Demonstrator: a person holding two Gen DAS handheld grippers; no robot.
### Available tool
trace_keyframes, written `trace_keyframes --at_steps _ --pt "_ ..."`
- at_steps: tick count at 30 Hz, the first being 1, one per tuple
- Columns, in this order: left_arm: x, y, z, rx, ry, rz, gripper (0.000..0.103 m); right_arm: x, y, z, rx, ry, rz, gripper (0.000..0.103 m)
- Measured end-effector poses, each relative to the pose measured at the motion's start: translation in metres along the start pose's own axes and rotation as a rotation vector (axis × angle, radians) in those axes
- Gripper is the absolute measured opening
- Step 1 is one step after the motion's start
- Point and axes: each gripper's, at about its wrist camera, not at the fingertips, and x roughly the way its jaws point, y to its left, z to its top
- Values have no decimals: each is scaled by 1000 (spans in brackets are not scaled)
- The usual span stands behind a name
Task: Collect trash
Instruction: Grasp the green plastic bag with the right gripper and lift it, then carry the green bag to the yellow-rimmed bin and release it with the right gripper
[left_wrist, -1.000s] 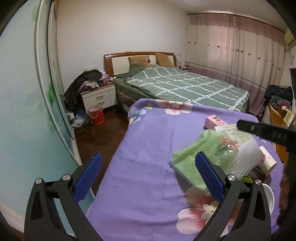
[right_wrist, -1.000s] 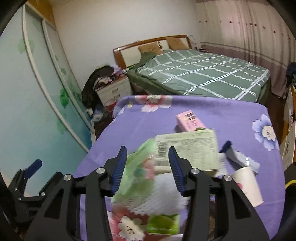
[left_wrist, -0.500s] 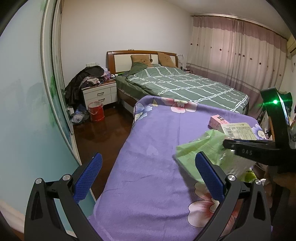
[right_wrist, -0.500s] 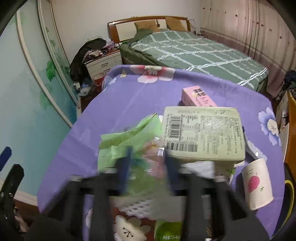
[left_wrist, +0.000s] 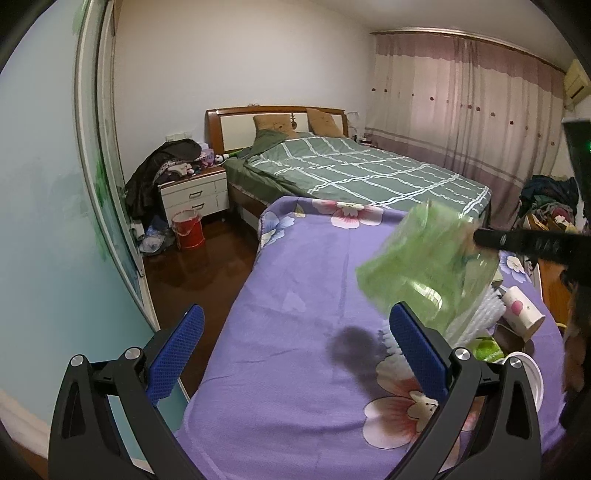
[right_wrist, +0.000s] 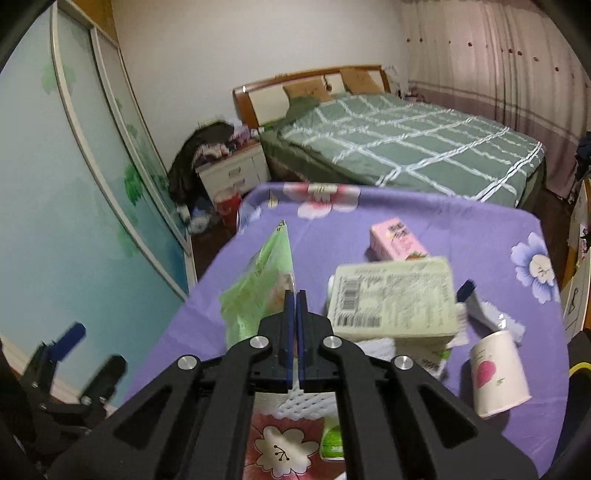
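Right claw (right_wrist: 294, 295) has just snapped its blue pads together on the edge of a thin green plastic bag (right_wrist: 258, 284), so the bag is pinched and hanging off the tips, up clear of the purple flowered desk cover (right_wrist: 424, 218). From the left wrist view the same bag (left_wrist: 428, 266) dangles in the air, blurry, with its shadow on the cloth below.

Just right of the claw sits a pale green box with a barcode (right_wrist: 391, 299), on top of some white foam netting (right_wrist: 303, 402). Beyond that box is a pink carton (right_wrist: 397, 240), and further right a white paper cup (right_wrist: 498, 373) lying tipped over.

Left claw (left_wrist: 295, 343) has its pads wide apart with nothing between them, hanging over the near end of the desk.
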Motion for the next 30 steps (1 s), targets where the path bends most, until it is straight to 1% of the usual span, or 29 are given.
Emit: trace_keyframes --at_steps 4,10,14,16,18,22,27,30 --pt "-5 -12 1 23 -7 -20 99 -32 -18 3 17 -71 -35 1" --pt "-12 -47 1 74 -12 -85 99 -84 -75 -13 88 -142 -160 1" --pt "-17 -76 -2 113 -8 -131 99 -121 -127 -35 169 -171 -258 1" --pt "-20 -96 -4 137 -4 -161 99 -143 -155 -51 212 -186 -317 1" --pt "-23 -113 -7 155 -1 -185 99 -158 -178 -64 244 -194 -358 1" --pt "-28 -147 -16 199 21 -242 99 -191 -231 -97 328 -200 -469 1" --pt "-32 -183 -31 249 52 -294 99 -212 -290 -135 418 -185 -606 1" --pt "-33 -200 -41 266 84 -321 99 -211 -319 -156 460 -158 -666 1"
